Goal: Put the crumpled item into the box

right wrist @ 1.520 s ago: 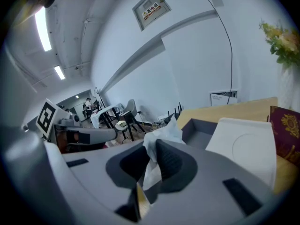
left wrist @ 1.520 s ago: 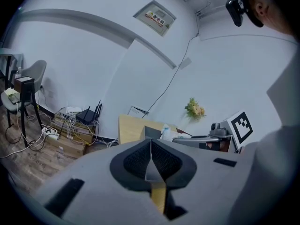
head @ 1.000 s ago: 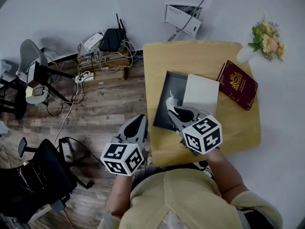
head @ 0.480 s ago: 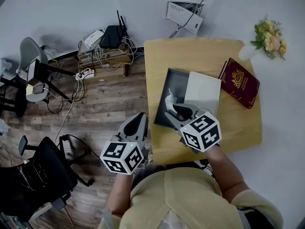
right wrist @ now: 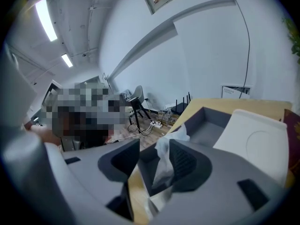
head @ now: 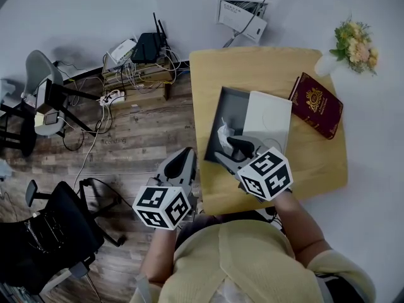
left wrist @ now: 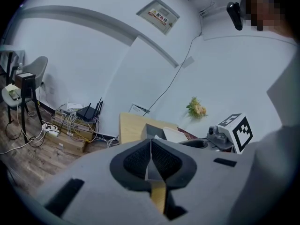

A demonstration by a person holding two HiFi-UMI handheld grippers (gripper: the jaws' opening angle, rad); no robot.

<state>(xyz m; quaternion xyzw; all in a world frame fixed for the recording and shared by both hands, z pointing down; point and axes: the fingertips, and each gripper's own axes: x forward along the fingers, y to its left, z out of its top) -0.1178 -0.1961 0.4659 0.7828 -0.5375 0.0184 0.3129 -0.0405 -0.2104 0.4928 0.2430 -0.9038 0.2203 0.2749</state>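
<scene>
Tissue (right wrist: 165, 161), white and crumpled, stands upright between the jaws of the right gripper (right wrist: 154, 146). These jaws have just been opening and now stand wide apart. The tissue lies against the right-hand pad with a clear gap to the left-hand pad, and nothing is clamped.

Head view: the right gripper (head: 226, 149) points away from the person and downward, with its jaws over the near left corner of the box (head: 228, 103). The tissue (head: 223, 133) rises just beyond the jaw tips, inside the box outline and close to the left wall. It cannot be told whether its lower end rests on the box floor.

Left gripper (left wrist: 151, 143): jaws together, pads meeting, nothing between them. In the head view it (head: 183, 163) is held off the table's near left edge, over the wood floor, well apart from the tissue.

Box (right wrist: 213, 123): dark grey, open, shallow. Apart from the tissue, the visible part of its interior is bare. A white lid (head: 268, 120) lies over its right side, and from the right gripper view the lid (right wrist: 255, 139) is tilted against that side.

Table (head: 265, 74): light wood, bearing the box. A red booklet (head: 315, 104) lies to the right of the lid, apart from it
</scene>
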